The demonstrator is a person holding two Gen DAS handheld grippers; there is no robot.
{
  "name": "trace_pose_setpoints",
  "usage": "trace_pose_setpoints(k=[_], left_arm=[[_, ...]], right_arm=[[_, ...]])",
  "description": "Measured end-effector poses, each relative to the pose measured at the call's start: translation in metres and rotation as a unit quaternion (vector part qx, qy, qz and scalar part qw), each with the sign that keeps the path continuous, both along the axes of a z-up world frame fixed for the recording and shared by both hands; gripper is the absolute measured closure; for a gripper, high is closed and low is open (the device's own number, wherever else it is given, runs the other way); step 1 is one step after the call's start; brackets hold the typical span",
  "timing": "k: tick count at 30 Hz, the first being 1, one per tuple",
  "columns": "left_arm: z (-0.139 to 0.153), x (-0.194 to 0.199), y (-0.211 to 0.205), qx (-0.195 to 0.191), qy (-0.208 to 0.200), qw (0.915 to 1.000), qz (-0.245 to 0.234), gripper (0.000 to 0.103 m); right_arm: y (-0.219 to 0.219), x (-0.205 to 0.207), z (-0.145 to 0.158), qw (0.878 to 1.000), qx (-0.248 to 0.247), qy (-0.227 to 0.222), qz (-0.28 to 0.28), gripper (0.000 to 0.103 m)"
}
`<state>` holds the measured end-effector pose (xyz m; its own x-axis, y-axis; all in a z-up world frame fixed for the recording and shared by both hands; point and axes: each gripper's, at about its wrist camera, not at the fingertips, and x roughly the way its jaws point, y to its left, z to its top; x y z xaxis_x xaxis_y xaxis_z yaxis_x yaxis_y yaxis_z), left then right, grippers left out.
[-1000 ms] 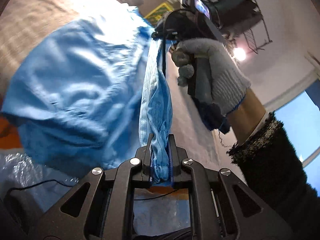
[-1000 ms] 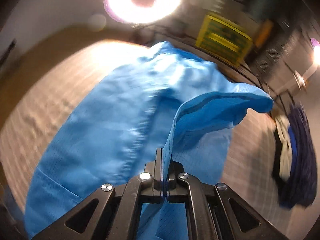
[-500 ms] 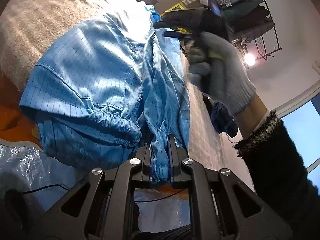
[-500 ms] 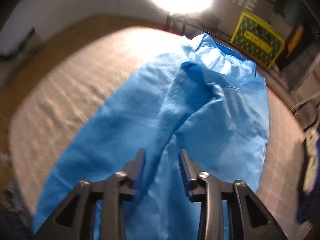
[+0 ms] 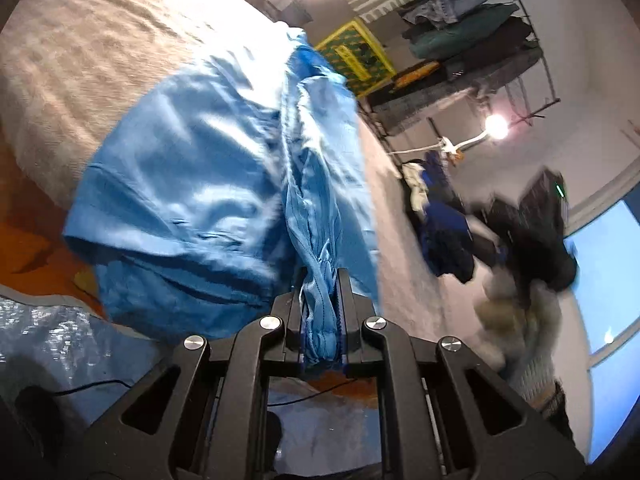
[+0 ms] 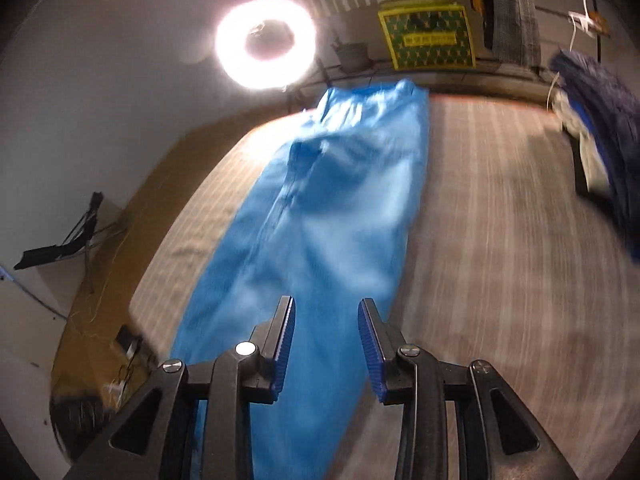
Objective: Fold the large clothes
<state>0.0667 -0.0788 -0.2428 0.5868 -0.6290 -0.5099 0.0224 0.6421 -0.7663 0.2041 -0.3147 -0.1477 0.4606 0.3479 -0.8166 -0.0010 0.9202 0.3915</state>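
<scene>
A large light-blue garment [image 5: 208, 184] lies lengthwise on a beige bed [image 5: 80, 60]. My left gripper [image 5: 322, 312] is shut on a bunched edge of it at the near end. In the right wrist view the garment [image 6: 332, 216] stretches away from me, folded into a long strip on the bed [image 6: 500, 240]. My right gripper [image 6: 326, 344] is open and empty above the near end of the strip. The right gripper and gloved hand [image 5: 532, 248] show blurred at the right of the left wrist view.
A pile of dark blue and white clothes [image 5: 440, 224] lies on the bed's far right side and shows in the right wrist view [image 6: 600, 140]. A clothes rack [image 5: 472, 40], a yellow crate [image 5: 352, 56] and a ring light [image 6: 264, 44] stand beyond the bed.
My right gripper let go of the garment, opened, and pulled back to the right. The released fabric dropped flat on the bed. My left gripper kept its hold.
</scene>
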Motion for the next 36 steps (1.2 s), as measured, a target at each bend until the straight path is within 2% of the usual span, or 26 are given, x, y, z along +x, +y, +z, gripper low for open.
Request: trace_pose_setpoints(k=[2,6,8,9,11,13,16,19,23,27,31,34,36], left_arm=[[-0.008,0.001,0.001,0.017,0.009,0.9998,0.009,0.094],[-0.015,0.0,-0.009,0.047,0.019,0.9987,-0.007,0.092],[-0.01,-0.005,-0.009,0.064,0.014,0.9978,-0.011,0.079],[-0.008,-0.007,-0.007,0.067,0.013,0.9976,-0.013,0.075],[-0.001,-0.016,0.002,0.067,0.01,0.9975,-0.022,0.072],[0.008,-0.027,0.012,0.076,-0.001,0.9965,-0.032,0.072],[0.023,-0.035,0.028,0.088,-0.019,0.9953,-0.037,0.072],[0.034,-0.03,0.04,0.111,-0.031,0.9927,-0.034,0.072],[0.04,-0.005,0.05,0.169,-0.034,0.9842,-0.04,0.072],[0.031,0.022,0.056,0.196,-0.026,0.9785,-0.06,0.072],[0.0,0.042,0.061,0.215,0.014,0.9734,-0.078,0.072],[-0.018,0.045,0.063,0.216,0.022,0.9725,-0.085,0.072],[-0.016,0.044,0.066,0.21,0.021,0.9735,-0.089,0.072]], right_arm=[[0.013,-0.018,-0.014,1.0,-0.006,0.018,0.017,0.072],[0.041,-0.036,-0.039,0.996,-0.054,0.03,0.068,0.072],[0.053,-0.043,-0.055,0.993,-0.064,0.046,0.085,0.072],[0.059,-0.046,-0.062,0.991,-0.082,0.053,0.096,0.072],[0.073,-0.053,-0.074,0.978,-0.156,0.06,0.129,0.072],[0.078,-0.059,-0.075,0.971,-0.183,0.057,0.143,0.072],[0.077,-0.064,-0.054,0.979,-0.149,0.029,0.139,0.072],[0.083,-0.067,-0.031,0.986,-0.097,-0.029,0.132,0.072],[0.106,-0.054,-0.035,0.988,-0.067,-0.046,0.128,0.072],[0.134,-0.049,-0.054,0.986,-0.067,-0.038,0.147,0.072],[0.156,-0.052,-0.074,0.978,-0.099,-0.022,0.182,0.073],[0.163,-0.056,-0.085,0.973,-0.12,-0.022,0.195,0.073],[0.161,-0.056,-0.083,0.973,-0.117,-0.02,0.196,0.073]])
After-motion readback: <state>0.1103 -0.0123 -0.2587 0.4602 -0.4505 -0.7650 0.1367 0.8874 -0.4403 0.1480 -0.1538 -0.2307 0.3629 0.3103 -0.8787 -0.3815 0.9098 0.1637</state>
